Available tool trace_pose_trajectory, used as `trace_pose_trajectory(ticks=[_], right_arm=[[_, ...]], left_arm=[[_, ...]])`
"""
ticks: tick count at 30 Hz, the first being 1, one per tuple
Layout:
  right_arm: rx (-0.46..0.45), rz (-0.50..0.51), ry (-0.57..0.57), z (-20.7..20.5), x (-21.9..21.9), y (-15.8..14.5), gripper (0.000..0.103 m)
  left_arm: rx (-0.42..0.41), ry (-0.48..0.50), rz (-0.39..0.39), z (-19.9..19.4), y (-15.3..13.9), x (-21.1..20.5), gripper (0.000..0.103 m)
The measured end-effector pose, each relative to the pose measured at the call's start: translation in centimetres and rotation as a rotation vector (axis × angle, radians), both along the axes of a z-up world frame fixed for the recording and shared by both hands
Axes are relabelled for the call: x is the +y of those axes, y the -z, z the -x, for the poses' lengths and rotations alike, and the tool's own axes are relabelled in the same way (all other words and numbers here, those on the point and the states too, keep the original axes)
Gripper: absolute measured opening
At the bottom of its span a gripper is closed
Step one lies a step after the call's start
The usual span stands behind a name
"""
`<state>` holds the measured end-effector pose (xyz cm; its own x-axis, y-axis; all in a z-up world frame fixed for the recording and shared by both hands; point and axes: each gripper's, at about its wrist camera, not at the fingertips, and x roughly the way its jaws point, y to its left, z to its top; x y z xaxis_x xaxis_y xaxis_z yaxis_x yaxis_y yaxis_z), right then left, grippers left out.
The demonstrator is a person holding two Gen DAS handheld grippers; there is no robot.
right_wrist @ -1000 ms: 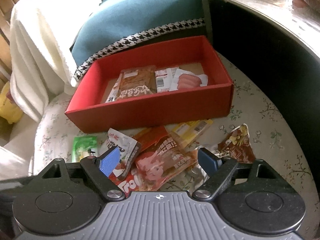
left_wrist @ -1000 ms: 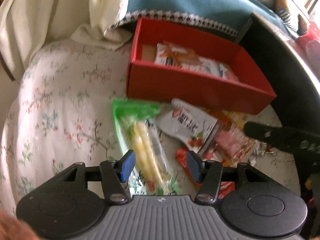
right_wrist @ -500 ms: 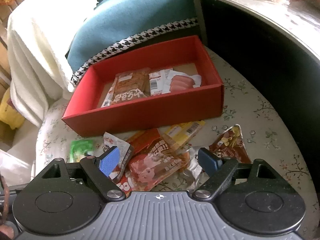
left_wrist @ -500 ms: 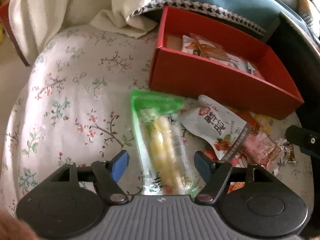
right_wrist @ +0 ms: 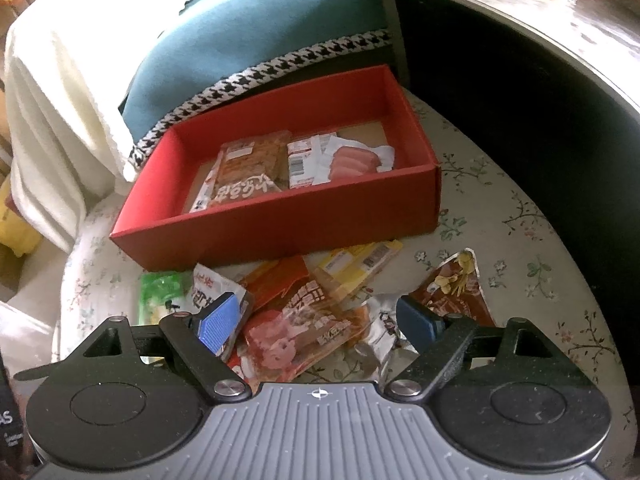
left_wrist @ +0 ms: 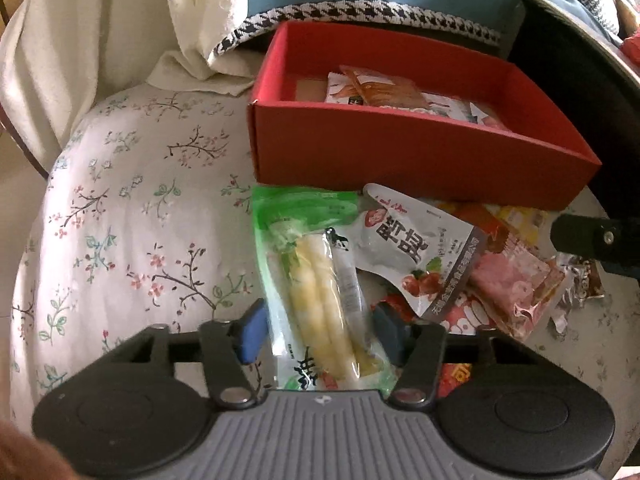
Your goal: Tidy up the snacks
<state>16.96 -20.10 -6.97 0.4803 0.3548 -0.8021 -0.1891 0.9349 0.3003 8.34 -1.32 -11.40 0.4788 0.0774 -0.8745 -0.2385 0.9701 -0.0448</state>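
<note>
A red box (left_wrist: 400, 152) stands on the floral cushion and holds a few snack packets (right_wrist: 248, 176). In front of it lies a heap of loose packets: a green pack of yellow sticks (left_wrist: 320, 288), a white pouch (left_wrist: 416, 248), a pink packet (right_wrist: 296, 332), a yellow one (right_wrist: 360, 264) and a brown one (right_wrist: 456, 292). My left gripper (left_wrist: 318, 330) is open, its fingers on either side of the green pack's near end. My right gripper (right_wrist: 320, 320) is open above the pink packet and holds nothing.
A dark table (right_wrist: 540, 60) with a shiny top borders the cushion on the right. A teal blanket with houndstooth trim (right_wrist: 260, 40) and a cream cloth (left_wrist: 100, 40) lie behind the box. The floral cushion (left_wrist: 132, 220) stretches left of the packets.
My left gripper has moved forward and lower, so the green pack now sits between its open fingers. My right gripper has barely moved.
</note>
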Motion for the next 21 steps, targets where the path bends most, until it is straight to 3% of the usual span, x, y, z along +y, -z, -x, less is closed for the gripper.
trace_pose_trajectory(ticks=[3, 8, 10, 12, 17, 21], right_arm=[[0.000, -0.001, -0.003, -0.1, 0.0, -0.1, 0.090], [0.006, 0.019, -0.040, 0.0, 1.0, 0.2, 0.090], [0.007, 0.018, -0.058, 0.0, 1.4, 0.2, 0.090], [-0.006, 0.019, -0.094, 0.1, 2.3, 0.1, 0.090], [-0.042, 0.094, -0.268, -0.7, 6.4, 0.7, 0.090], [-0.046, 0.159, -0.429, -1.7, 9.7, 1.6, 0.090]], left_arm=[[0.002, 0.003, 0.043, 0.3, -0.4, 0.5, 0.032], [0.022, -0.025, 0.051, 1.4, -0.6, 1.7, 0.031], [0.016, -0.037, 0.053, 1.8, -0.8, 2.3, 0.020], [0.012, -0.039, 0.075, 2.2, -1.1, 2.8, 0.017], [0.007, -0.034, 0.100, 2.8, -1.0, 3.4, 0.017], [0.036, -0.049, 0.163, 2.6, -0.6, 4.3, 0.028]])
